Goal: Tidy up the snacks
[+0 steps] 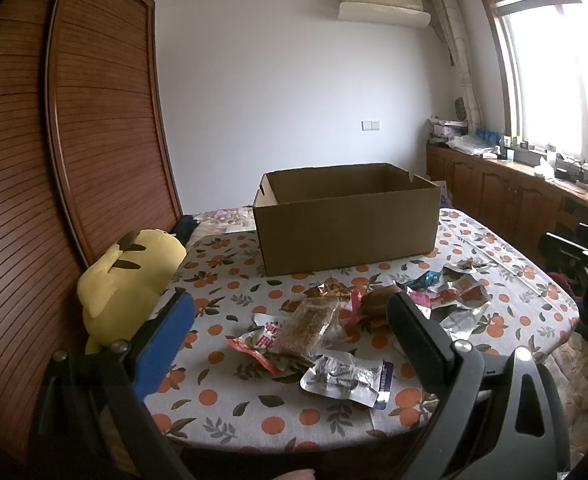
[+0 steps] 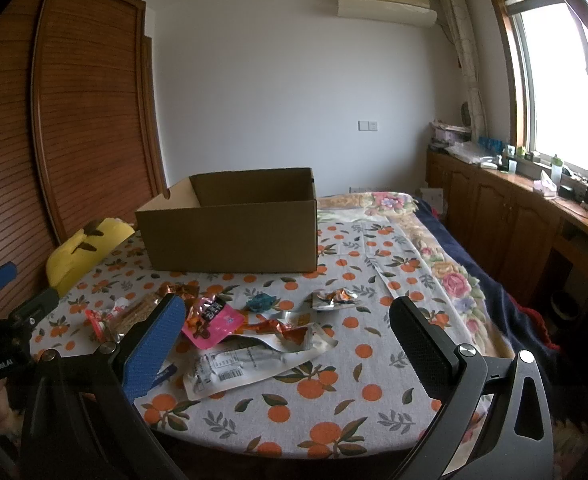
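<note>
A heap of snack packets lies on the orange-patterned tablecloth [image 1: 254, 420]. A clear bag of brown crumbly snack [image 1: 308, 326] sits in the middle, with a red packet [image 1: 254, 344] and a silver packet [image 1: 346, 376] beside it. An open cardboard box [image 1: 346, 220] stands behind the heap. My left gripper [image 1: 290, 320] hovers open above the clear bag, holding nothing. In the right wrist view a pink packet [image 2: 210, 320], a white packet [image 2: 234, 368] and a small teal packet [image 2: 260, 302] lie before the cardboard box [image 2: 230, 236]. My right gripper [image 2: 288, 320] is open and empty above them.
A yellow plush toy [image 1: 126, 280] leans at the table's left edge against a wooden slatted wardrobe [image 1: 94, 120]. A floral blanket [image 2: 446, 264] covers the bed to the right. Wooden cabinets [image 2: 494, 216] with clutter run under the window.
</note>
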Demonstrator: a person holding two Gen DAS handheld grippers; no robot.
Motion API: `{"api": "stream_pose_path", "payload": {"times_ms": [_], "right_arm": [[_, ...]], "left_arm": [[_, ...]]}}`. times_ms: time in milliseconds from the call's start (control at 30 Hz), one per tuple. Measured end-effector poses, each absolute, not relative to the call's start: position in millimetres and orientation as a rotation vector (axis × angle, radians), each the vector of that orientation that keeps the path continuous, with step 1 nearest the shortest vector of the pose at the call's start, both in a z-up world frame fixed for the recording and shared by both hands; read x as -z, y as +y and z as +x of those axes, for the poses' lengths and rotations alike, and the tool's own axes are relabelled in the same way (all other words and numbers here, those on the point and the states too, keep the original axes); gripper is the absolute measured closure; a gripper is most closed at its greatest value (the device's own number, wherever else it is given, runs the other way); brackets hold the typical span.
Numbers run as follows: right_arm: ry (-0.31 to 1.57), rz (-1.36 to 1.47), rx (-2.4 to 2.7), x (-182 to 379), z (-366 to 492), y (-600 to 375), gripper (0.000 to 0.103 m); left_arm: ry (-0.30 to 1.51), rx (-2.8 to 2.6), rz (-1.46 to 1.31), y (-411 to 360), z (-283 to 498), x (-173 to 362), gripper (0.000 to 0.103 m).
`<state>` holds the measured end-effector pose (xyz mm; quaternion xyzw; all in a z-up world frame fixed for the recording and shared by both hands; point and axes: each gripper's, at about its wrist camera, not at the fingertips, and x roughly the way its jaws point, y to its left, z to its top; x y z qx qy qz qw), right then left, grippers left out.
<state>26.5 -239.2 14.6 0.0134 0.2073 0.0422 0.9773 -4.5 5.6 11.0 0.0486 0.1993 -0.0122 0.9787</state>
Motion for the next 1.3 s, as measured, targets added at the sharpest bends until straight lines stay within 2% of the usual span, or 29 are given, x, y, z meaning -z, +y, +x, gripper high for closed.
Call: {"api": "stream_pose_path", "payload": {"times_ms": [900,1300], "right_arm": [[0.434,0.038,-0.088,-10,30,-241,0.0],[0.469,0.037,-0.102,3,34,-238,0.0]], "left_arm": [[0.419,0.023,0.096,7,2,-3,0.006],[0.509,0.077,0.087,6,14,20,0.006]]}}
